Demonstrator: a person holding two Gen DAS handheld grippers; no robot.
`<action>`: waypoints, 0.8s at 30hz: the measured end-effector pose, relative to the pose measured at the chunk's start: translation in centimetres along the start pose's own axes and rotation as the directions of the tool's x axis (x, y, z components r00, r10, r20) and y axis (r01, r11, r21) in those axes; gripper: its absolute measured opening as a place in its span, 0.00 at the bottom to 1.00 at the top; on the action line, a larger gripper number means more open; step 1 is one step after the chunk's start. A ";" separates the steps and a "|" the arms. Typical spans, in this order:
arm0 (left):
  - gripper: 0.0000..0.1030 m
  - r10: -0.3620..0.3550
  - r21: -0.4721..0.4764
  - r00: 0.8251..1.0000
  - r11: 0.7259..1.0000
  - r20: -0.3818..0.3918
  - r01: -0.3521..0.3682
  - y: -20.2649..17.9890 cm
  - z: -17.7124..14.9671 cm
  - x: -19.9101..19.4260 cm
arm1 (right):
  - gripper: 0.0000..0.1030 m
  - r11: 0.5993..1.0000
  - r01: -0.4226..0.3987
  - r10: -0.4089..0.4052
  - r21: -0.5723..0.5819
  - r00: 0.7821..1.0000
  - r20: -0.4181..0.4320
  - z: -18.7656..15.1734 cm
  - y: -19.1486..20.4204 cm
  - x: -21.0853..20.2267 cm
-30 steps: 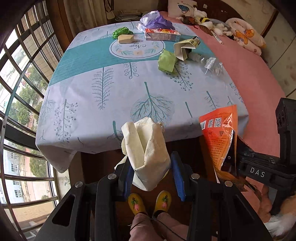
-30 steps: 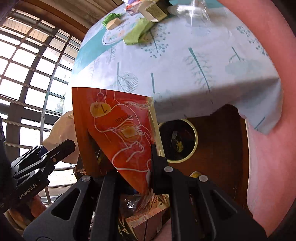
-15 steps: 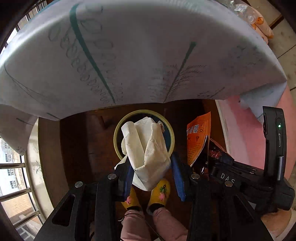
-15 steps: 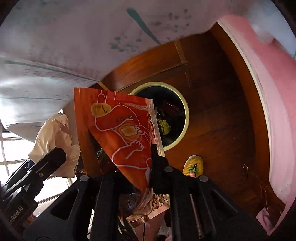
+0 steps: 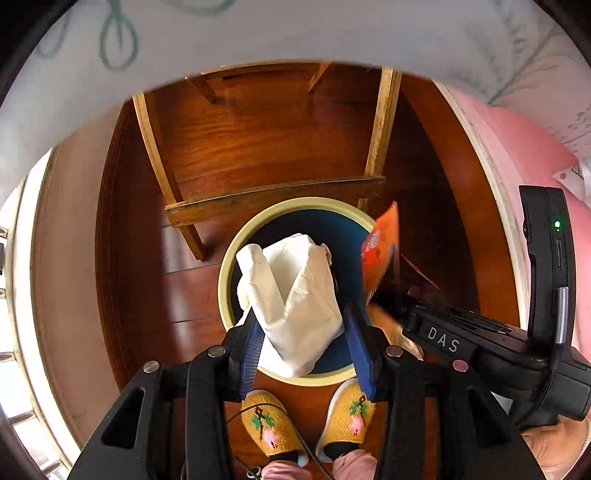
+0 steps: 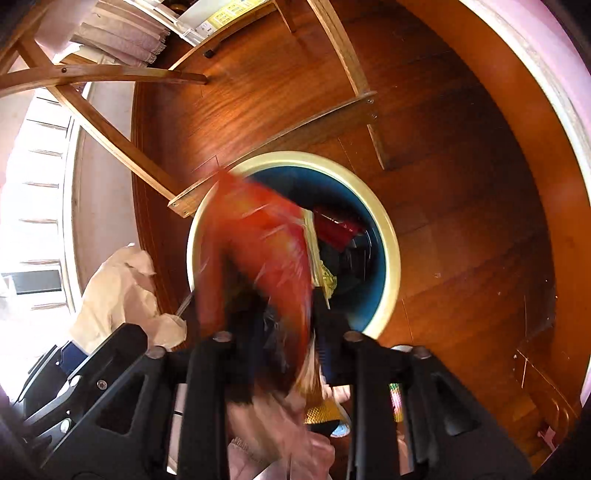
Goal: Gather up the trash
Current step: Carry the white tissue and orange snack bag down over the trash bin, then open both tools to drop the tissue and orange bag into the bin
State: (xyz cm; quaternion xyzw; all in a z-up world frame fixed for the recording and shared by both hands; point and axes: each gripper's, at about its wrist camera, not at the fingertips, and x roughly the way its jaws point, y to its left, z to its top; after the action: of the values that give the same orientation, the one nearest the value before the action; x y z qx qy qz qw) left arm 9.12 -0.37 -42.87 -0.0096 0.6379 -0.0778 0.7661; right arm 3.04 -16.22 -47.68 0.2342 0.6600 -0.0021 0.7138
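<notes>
Pointing down, both tongs [image 5: 301,339] [image 6: 280,332] over bin [image 5: 236,254].

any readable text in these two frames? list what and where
"DAS": white letters on the black body of the right hand-held gripper, seen in the left wrist view.
Orange snack wrapper: small print near its edge, too small and blurred to read in either view.
Yellow labels on a white item at the top of the right wrist view: too small to read.
White paper bag in the left hand-held gripper: no print visible.
</notes>
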 end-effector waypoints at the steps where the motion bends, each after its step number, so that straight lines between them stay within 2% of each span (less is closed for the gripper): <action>1: 0.41 0.001 0.001 1.000 1.000 -0.001 -0.001 0.3 -0.3 0.3 | 0.27 1.000 -0.005 0.005 -0.001 1.000 0.004 -0.2 0.1 0.3; 5: 0.45 0.002 -0.004 1.000 1.000 -0.001 -0.002 0.9 -0.4 0.7 | 0.31 1.000 -0.004 0.004 -0.022 1.000 0.012 -0.4 -0.9 1.2; 9: 0.50 -0.001 -0.004 1.000 1.000 0.002 0.001 1.4 -0.3 0.7 | 0.33 1.000 0.000 0.000 -0.030 1.000 0.000 0.7 0.0 0.5; 16: 0.71 0.018 -0.030 1.000 0.999 -0.003 -0.018 1.5 -0.3 -0.6 | 0.33 0.999 0.018 -0.018 -0.033 1.000 0.001 0.3 0.3 -1.8; 24: 0.73 0.030 -0.065 0.999 0.997 0.035 -0.028 2.0 -0.6 -6.2 | 0.33 0.998 0.020 -0.019 -0.065 1.000 0.016 -1.1 2.0 -7.7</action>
State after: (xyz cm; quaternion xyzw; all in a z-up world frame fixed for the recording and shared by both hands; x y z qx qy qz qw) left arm 7.70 2.44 -37.13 -0.0265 0.6264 -0.0457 0.7777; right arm 1.64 -16.39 -39.81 0.2044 0.6564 0.0109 0.7261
